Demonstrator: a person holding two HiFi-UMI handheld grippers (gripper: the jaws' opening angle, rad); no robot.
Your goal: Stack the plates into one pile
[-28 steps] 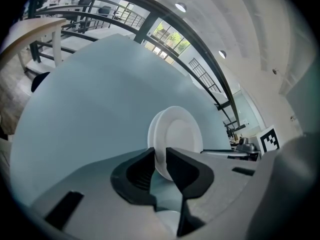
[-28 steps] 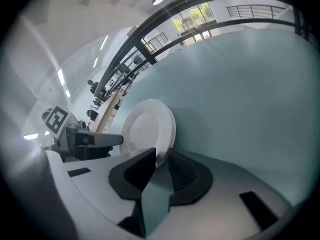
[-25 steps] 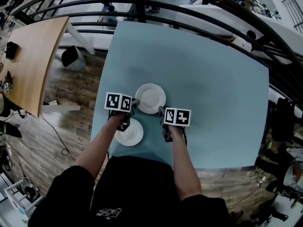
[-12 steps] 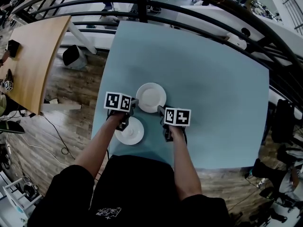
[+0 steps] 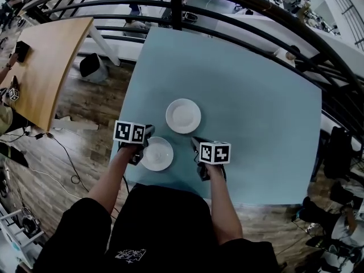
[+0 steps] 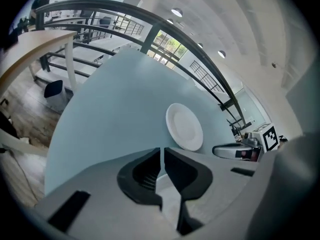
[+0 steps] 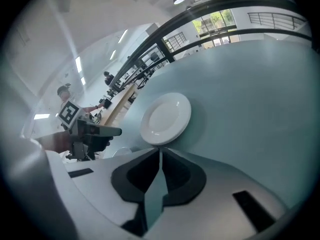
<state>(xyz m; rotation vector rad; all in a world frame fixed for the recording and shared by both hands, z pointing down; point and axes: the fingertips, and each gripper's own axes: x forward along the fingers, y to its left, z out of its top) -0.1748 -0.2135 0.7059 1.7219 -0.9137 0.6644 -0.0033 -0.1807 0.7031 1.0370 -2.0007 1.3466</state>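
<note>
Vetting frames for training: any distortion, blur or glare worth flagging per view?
Head view: heavy fisheye, railing bows over table; evenly lit, sharp. Left gripper view: black vignette, windows bright, far plate crisp. Right gripper view: same vignette, left edge hazy.

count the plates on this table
2: the far plate near the middle of the blue table, the near plate toward the person's edge. None appear hidden.
</note>
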